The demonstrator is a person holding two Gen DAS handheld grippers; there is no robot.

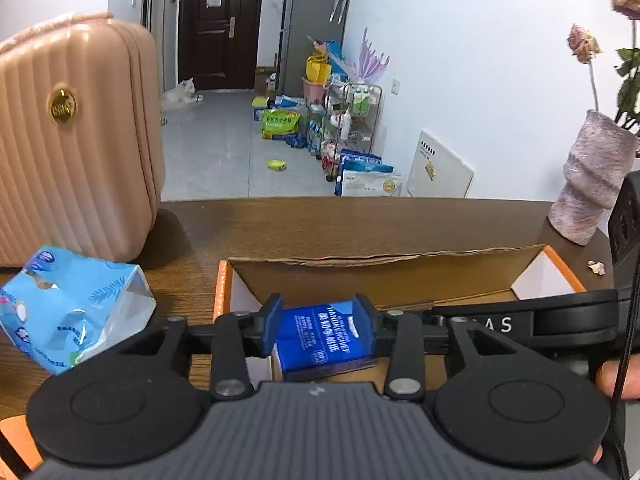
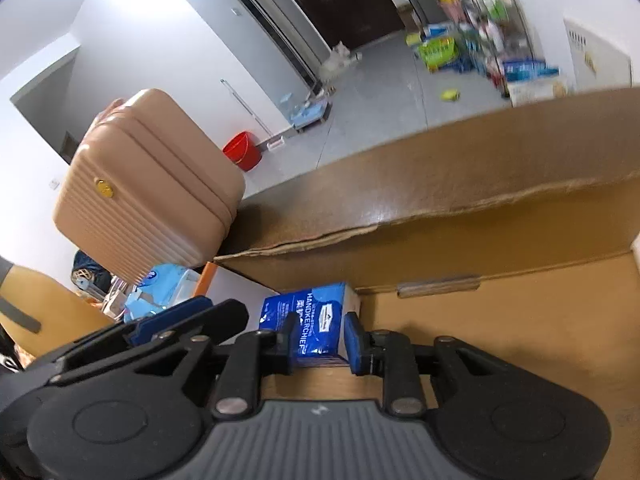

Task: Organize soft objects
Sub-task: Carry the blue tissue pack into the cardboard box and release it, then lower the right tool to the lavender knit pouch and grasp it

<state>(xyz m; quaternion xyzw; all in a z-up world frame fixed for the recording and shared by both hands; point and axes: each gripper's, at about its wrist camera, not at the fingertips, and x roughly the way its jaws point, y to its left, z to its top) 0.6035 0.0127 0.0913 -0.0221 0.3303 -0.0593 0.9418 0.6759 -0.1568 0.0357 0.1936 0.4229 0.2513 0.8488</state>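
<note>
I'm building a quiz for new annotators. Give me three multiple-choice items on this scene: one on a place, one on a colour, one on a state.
1. Where is the light blue tissue package? A in the cardboard box; B on the table beside the box; C on the floor.
2. The ribbed case is: A pink; B green; C black.
3. The box is: A taped shut; B open on top; C flattened.
Answers: B, it lies on the table outside the box's orange wall; A, its shell is pink; B, a dark blue tissue pack shows inside it.
</note>
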